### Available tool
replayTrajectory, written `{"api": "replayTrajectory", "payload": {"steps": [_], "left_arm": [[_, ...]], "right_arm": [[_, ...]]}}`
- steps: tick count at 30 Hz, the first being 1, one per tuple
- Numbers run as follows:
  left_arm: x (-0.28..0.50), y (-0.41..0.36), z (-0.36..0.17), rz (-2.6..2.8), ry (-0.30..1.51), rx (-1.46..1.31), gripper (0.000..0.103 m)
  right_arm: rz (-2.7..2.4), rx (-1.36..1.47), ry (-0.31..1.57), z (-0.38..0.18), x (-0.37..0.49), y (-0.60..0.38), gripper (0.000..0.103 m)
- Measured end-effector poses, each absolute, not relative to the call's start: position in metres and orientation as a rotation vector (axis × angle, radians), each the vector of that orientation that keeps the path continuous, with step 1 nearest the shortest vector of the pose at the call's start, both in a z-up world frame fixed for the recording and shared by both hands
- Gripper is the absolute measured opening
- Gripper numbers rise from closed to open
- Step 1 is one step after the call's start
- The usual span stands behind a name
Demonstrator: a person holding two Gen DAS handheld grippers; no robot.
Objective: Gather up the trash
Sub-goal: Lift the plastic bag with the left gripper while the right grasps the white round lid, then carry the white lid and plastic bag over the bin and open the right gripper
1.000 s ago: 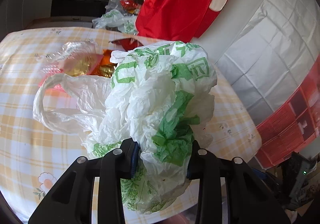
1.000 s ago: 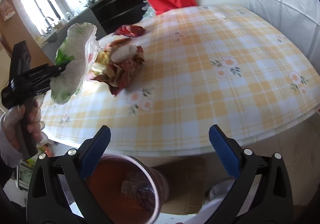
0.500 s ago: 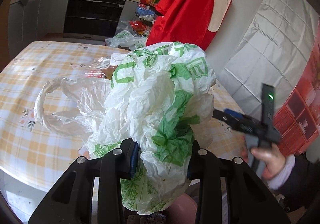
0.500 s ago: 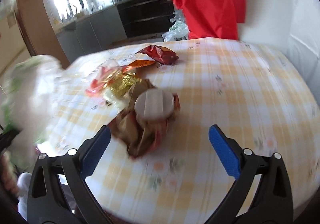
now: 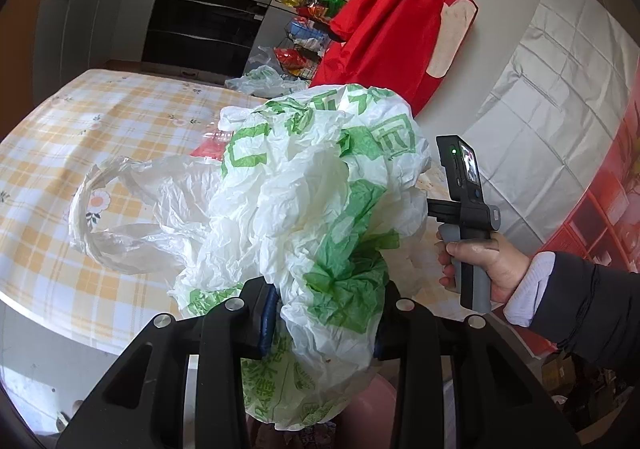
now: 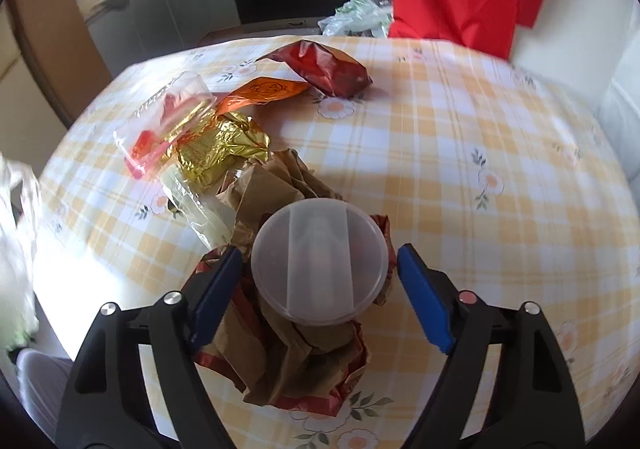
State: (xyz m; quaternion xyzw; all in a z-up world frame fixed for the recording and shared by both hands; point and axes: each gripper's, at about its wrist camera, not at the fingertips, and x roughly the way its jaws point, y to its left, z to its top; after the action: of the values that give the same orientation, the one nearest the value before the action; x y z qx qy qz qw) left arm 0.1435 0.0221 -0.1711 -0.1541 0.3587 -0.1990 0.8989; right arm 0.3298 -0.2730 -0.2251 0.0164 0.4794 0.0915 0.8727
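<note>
The right gripper brackets a round translucent plastic lid that sits on a crumpled brown paper wrapper with red edging, itself lying on the yellow-and-white checked tablecloth with daisy prints. Its jaws have just been closing, with the lid between them. The left blue pad seems to touch or nearly touch the lid's rim at nine o'clock, while a sliver of gap shows at three o'clock, so I judge the grip not yet made. The lid lies dead centre between the fingers, and the wrapper's long axis runs from twelve to six o'clock, along the gripper's line, so a plain squeeze should catch lid and paper together.

The left gripper is clamped on a crumpled white plastic carrier bag with green print, its handle loop hanging toward nine o'clock over the table edge. This hand is occupied, so the right one is both nearer and free.

The right wrist view alone shows the remaining litter: a gold foil wrapper at eleven o'clock, a clear plastic wrapper with red print beside it, an orange wrapper and a dark red snack packet at twelve. The left wrist view alone shows the person's right hand on its handle at three o'clock, and a pinkish rim, likely a bin, below the bag.
</note>
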Motion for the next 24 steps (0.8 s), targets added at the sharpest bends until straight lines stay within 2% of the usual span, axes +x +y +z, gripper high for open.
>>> {"api": "replayTrajectory", "payload": {"steps": [2, 13, 24], "left_arm": [[0.141, 0.024, -0.174, -0.410, 0.747, -0.327, 0.034], [0.132, 0.024, -0.170, -0.431, 0.737, -0.346, 0.034], [0.107, 0.027, -0.157, -0.450, 0.706, -0.351, 0.034]], "right_arm": [[0.185, 0.039, 1.005, -0.226, 0.328, -0.275, 0.067], [0.211, 0.099, 0.877, -0.187, 0.293, -0.283, 0.067], [0.325, 0.159, 0.752, -0.140, 0.196, -0.275, 0.067]]}}
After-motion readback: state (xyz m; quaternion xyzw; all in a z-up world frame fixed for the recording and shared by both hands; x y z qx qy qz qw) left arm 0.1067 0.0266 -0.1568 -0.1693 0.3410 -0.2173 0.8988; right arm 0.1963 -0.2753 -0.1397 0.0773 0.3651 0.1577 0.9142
